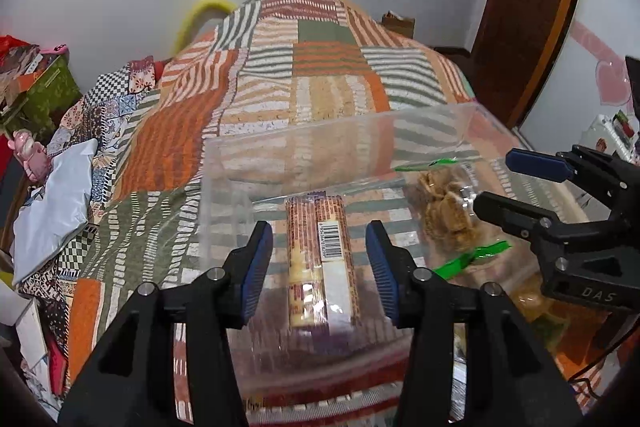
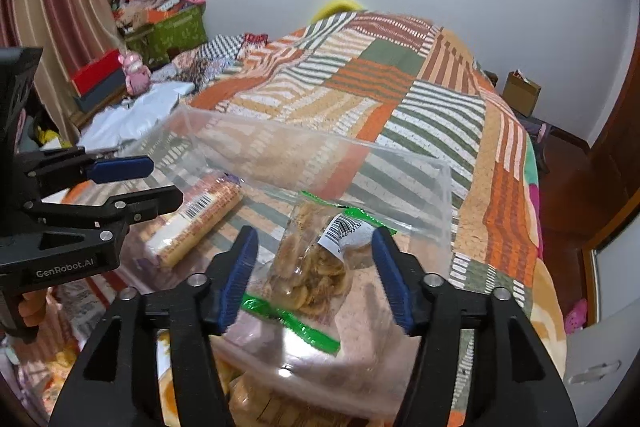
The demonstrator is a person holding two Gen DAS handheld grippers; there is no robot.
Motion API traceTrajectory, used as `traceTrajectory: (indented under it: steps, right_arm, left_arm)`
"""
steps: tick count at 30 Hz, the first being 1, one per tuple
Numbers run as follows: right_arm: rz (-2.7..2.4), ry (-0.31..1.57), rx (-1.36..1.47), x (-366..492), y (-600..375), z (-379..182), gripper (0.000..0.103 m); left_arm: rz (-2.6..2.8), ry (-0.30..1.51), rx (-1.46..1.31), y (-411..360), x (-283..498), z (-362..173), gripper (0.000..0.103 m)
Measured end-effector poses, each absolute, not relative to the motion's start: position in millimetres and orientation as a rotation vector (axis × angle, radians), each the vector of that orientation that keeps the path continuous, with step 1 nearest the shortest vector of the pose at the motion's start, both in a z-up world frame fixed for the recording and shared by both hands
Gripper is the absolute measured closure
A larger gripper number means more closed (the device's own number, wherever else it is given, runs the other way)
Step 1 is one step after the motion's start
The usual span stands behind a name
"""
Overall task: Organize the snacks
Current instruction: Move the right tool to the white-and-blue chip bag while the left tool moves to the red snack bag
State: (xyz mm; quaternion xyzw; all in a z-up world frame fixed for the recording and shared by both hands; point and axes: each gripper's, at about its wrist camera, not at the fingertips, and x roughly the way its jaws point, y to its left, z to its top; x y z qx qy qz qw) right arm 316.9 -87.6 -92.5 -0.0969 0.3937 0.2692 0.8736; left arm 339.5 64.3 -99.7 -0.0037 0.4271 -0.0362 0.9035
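A clear plastic bin (image 1: 304,143) (image 2: 420,187) stands on the patchwork bedspread. Inside it lie a long orange biscuit pack (image 1: 322,263) (image 2: 200,223) with a barcode and a clear bag of fried chips with green ends (image 1: 444,211) (image 2: 316,267). My left gripper (image 1: 320,267) is open, its fingers either side of the biscuit pack and above it, not touching. My right gripper (image 2: 316,271) is open over the chips bag, holding nothing. It also shows at the right of the left wrist view (image 1: 504,187).
More snack packets lie near the bin's front edge (image 2: 256,399) (image 1: 536,311). The bedspread (image 1: 320,67) stretches away behind the bin. A white bag (image 1: 52,211), a pink toy (image 2: 134,73) and boxes (image 2: 168,31) crowd the left side. A wooden door (image 1: 528,7) is at the right.
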Motion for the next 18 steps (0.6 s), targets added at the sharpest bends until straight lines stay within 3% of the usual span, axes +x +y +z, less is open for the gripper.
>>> traceTrajectory:
  steps: [11, 18]
  right_arm:
    - [0.552, 0.684, -0.136, 257, -115, -55, 0.027]
    - [0.565, 0.623, -0.114, 210, -131, -43, 0.019]
  left_arm:
    - [-0.049, 0.728, 0.004, 62, 266, -55, 0.022]
    - [-0.068, 0.678, 0.016, 50, 209, -45, 0.010]
